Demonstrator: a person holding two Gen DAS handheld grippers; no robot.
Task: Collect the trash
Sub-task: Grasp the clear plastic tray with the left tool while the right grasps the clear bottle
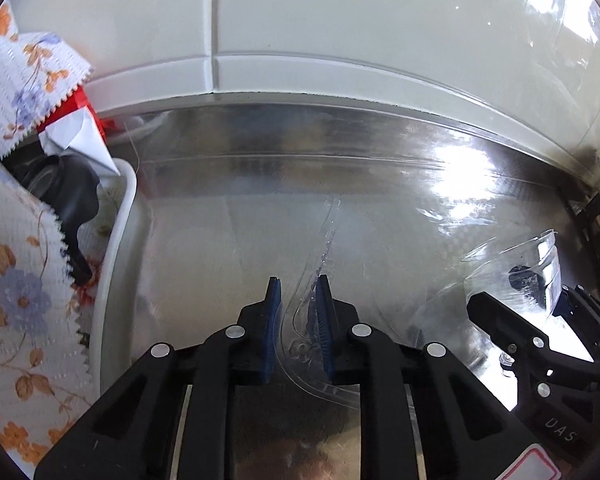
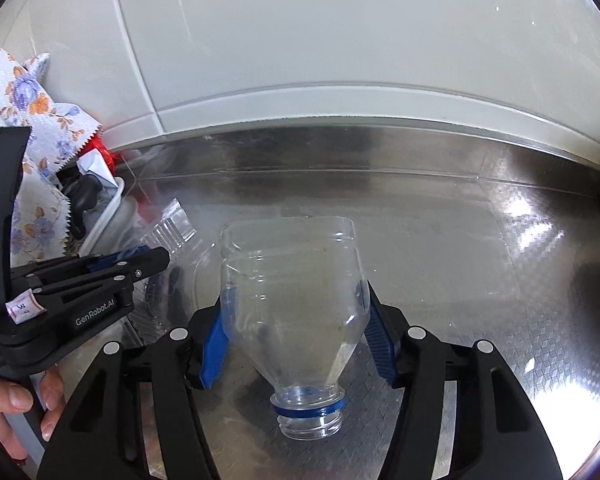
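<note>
Clear bottle (image 2: 296,312) clamped in right tool (image 2: 296,320), left tool (image 1: 298,320) pinching clear plastic (image 1: 304,344)

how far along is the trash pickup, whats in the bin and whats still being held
Done: the white bin on the left already holds crumpled white paper and dark scraps. In hand: the right gripper clamps the cut bottle top; the left gripper pinches a clear plastic piece. Left: both pieces still have to go into the bin.
</note>
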